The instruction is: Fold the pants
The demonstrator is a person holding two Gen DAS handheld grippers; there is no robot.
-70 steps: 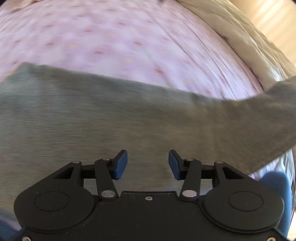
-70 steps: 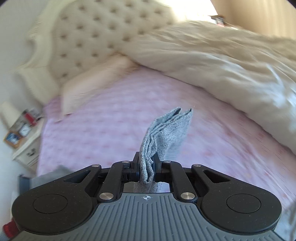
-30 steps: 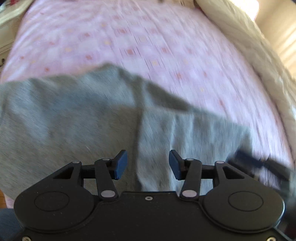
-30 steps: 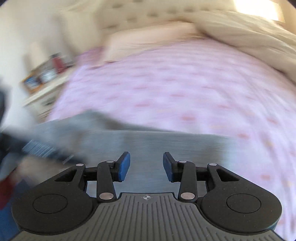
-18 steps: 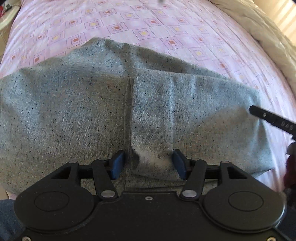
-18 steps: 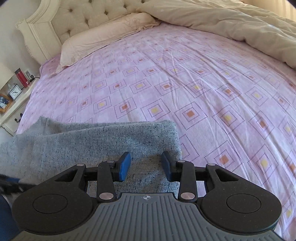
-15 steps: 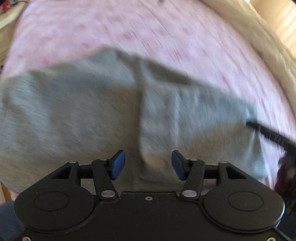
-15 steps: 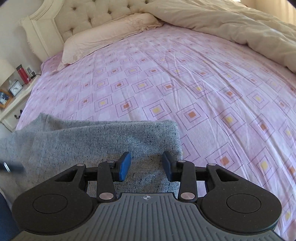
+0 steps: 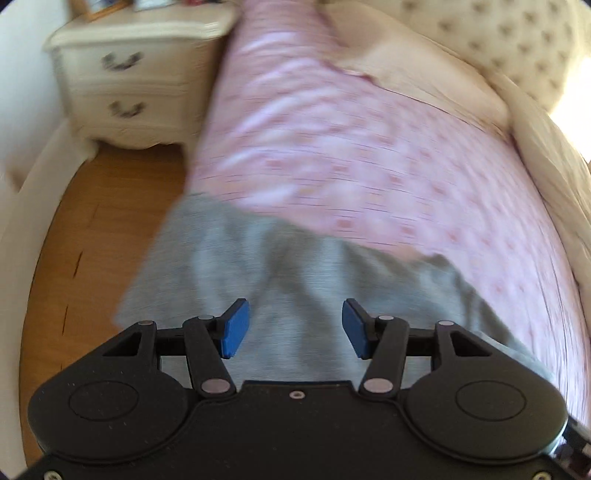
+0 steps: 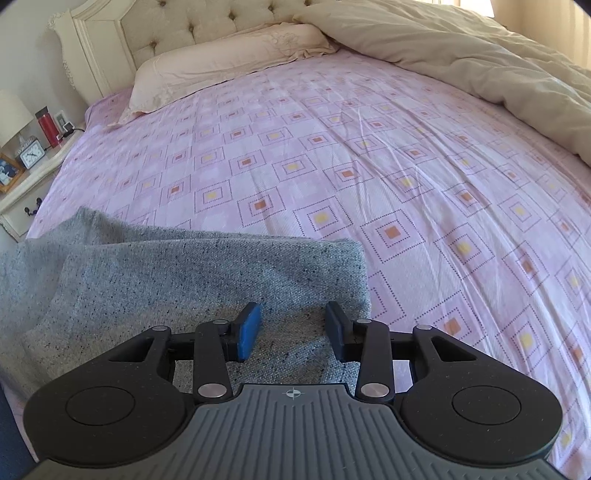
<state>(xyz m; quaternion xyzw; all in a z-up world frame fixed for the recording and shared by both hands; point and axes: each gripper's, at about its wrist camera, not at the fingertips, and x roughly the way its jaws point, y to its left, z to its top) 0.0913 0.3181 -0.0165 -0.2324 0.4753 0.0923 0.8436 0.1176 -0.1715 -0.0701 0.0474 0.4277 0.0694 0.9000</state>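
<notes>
The grey speckled pants [image 10: 184, 273] lie folded at the near edge of the pink patterned bed sheet [image 10: 369, 166]. My right gripper [image 10: 291, 334] is open just above the folded right end of the pants, holding nothing. In the blurred left wrist view the pants [image 9: 295, 273] lie at the bed's edge, their left end reaching the side of the mattress. My left gripper [image 9: 293, 328] is open above them and empty.
A beige duvet [image 10: 461, 55] is bunched along the far right of the bed. A pillow [image 10: 229, 62] lies against the tufted headboard [image 10: 207, 22]. A cream nightstand [image 9: 129, 74] stands left of the bed on the wooden floor [image 9: 92, 229].
My left gripper has swung left, so its view now takes in the nightstand and floor. My right gripper has let go of the pants earlier and now stays open over the folded end.
</notes>
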